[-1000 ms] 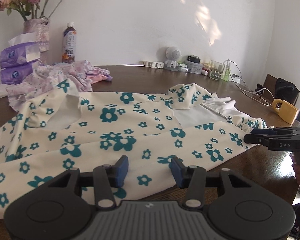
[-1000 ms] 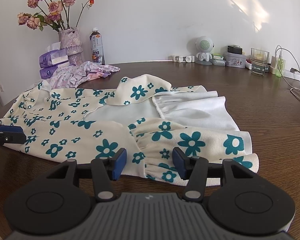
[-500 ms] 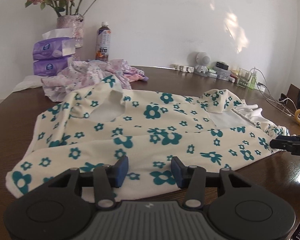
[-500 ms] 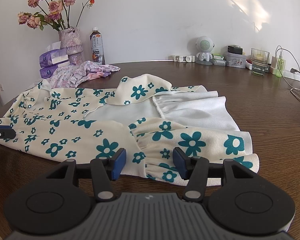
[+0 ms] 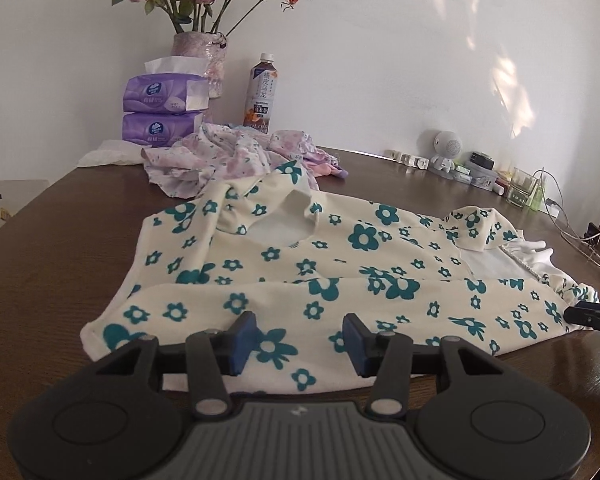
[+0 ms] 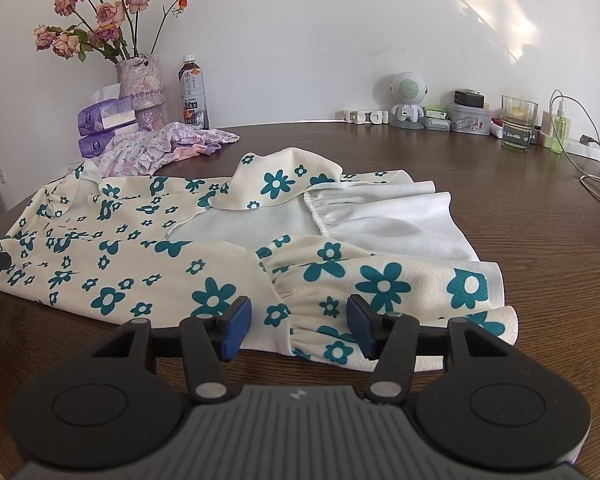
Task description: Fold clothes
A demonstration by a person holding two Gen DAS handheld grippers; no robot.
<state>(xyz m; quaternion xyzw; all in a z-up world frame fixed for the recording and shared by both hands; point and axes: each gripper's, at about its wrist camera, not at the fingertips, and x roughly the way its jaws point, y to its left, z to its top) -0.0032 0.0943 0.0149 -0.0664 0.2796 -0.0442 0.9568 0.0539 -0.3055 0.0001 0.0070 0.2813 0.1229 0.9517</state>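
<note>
**Both grippers open over the near edge of the dress**

The dress (image 5: 340, 272) lies spread on the table (image 5: 60, 248), partly folded lengthwise, collar toward my left and skirt toward my right. My left gripper (image 5: 298, 340) hangs open above the near edge by the shoulder, blue pads wide apart and holding nothing. If I close here too shallowly, I judge I may catch only the top layer, and the fold would slide apart as I lift. The purple clothes (image 5: 220, 156) sit close behind the collar, so a long carry could drag into them.

My right gripper (image 6: 296, 328) is open too, poised over the gathered seam near the skirt hem. That ruffle is bunched; a pinch there may grab uneven folds and twist the skirt.

My own gripper bodies hide the nearest strip of fabric, so I cannot tell whether the pads touch cloth. How many layers lie under the near edge is unclear.
</note>
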